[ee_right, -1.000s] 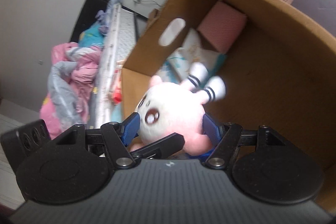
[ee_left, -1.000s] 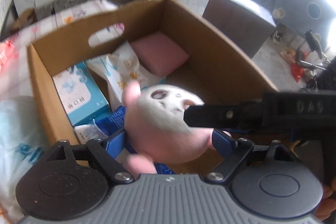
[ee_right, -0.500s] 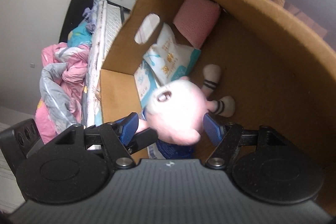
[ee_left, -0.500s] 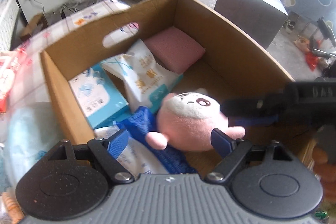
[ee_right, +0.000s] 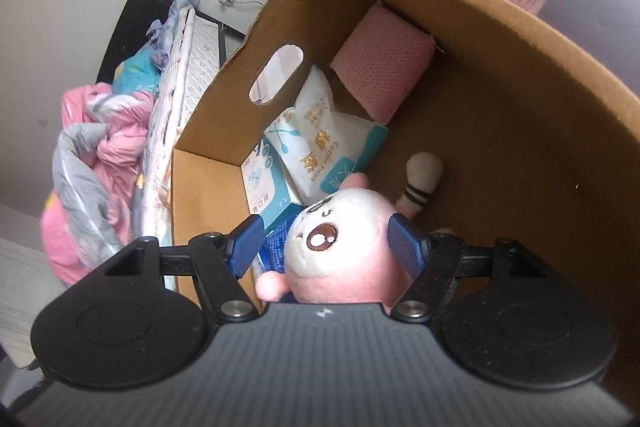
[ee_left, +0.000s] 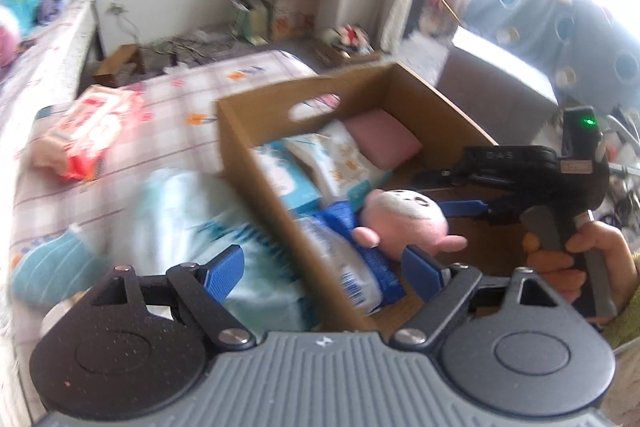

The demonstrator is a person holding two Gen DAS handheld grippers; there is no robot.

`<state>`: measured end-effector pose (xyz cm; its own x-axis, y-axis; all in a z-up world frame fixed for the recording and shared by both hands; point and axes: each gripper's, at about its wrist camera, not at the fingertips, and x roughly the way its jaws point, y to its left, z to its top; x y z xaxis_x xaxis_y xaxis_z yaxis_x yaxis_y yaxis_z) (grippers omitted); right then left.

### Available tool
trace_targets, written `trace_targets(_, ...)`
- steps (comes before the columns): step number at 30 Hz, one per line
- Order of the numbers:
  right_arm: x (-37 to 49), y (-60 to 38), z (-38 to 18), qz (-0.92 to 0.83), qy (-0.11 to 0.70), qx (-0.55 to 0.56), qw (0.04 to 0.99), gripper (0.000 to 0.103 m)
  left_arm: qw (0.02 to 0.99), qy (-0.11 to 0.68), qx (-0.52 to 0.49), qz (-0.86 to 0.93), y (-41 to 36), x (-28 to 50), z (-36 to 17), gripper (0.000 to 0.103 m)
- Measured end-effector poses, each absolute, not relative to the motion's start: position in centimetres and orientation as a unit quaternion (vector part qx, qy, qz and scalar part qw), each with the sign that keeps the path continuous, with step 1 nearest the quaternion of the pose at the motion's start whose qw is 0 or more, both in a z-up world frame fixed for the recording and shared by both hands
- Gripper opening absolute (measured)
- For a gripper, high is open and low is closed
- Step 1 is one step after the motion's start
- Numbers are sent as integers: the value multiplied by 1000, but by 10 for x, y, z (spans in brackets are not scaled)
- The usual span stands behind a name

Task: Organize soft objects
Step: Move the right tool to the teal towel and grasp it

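The plush (ee_left: 404,223) now lies in the box (ee_left: 256,163), head up on a blue pack (ee_left: 372,267), beside the tissue packs and short of the pink cushion (ee_left: 382,137) in the far corner. A second ago it was up between the pads of both tools, above the box; now it rests on the contents.

The left tool (ee_left: 324,265) has pulled back and up from the box. Its jaws stand wide with nothing between them, and its view now takes in the bed with a red-and-white pack (ee_left: 86,131) and a pale blue bundle (ee_left: 192,223) just outside the box wall.

The right tool (ee_right: 324,243) hangs low over the plush (ee_right: 344,247). The head sits between its two pads; the left pad stands clear of it, while the right pad looks at or just beside the cheek, so it seems to be letting go rather than gripping. Its opening has hardly changed over the last second. The left view shows it reaching in from the right, a hand (ee_left: 576,259) on its handle.

My reading: the plush is placed, so this item is done. What is left are the soft things on the bed, and the left tool, free and open, seems best set to take the blue bundle next. The right tool has to lift clear without dragging the plush up.
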<state>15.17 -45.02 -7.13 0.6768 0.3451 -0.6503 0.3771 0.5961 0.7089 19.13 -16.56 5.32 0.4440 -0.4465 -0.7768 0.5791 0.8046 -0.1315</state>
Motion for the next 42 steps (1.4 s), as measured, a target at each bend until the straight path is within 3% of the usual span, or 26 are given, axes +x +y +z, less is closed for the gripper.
trace_targets(13, 145, -415, -11, 39, 379, 396, 836, 70, 919, 366, -10, -147, -9, 148, 51, 90)
trace_targets(21, 187, -308, 40, 166, 391, 298, 855, 70, 930, 350, -48, -103, 36, 157, 36, 90)
trace_targets(27, 249, -214, 55, 269, 431, 224, 832, 70, 930, 351, -79, -81, 52, 192, 21, 84)
trace_targets(36, 375, -112, -5, 303, 550, 197, 753, 63, 860, 470, -186, -75, 74, 285, -23, 77)
trace_targets(42, 424, -76, -58, 295, 596, 173, 726, 64, 842, 506, -175, -65, 72, 319, -50, 78)
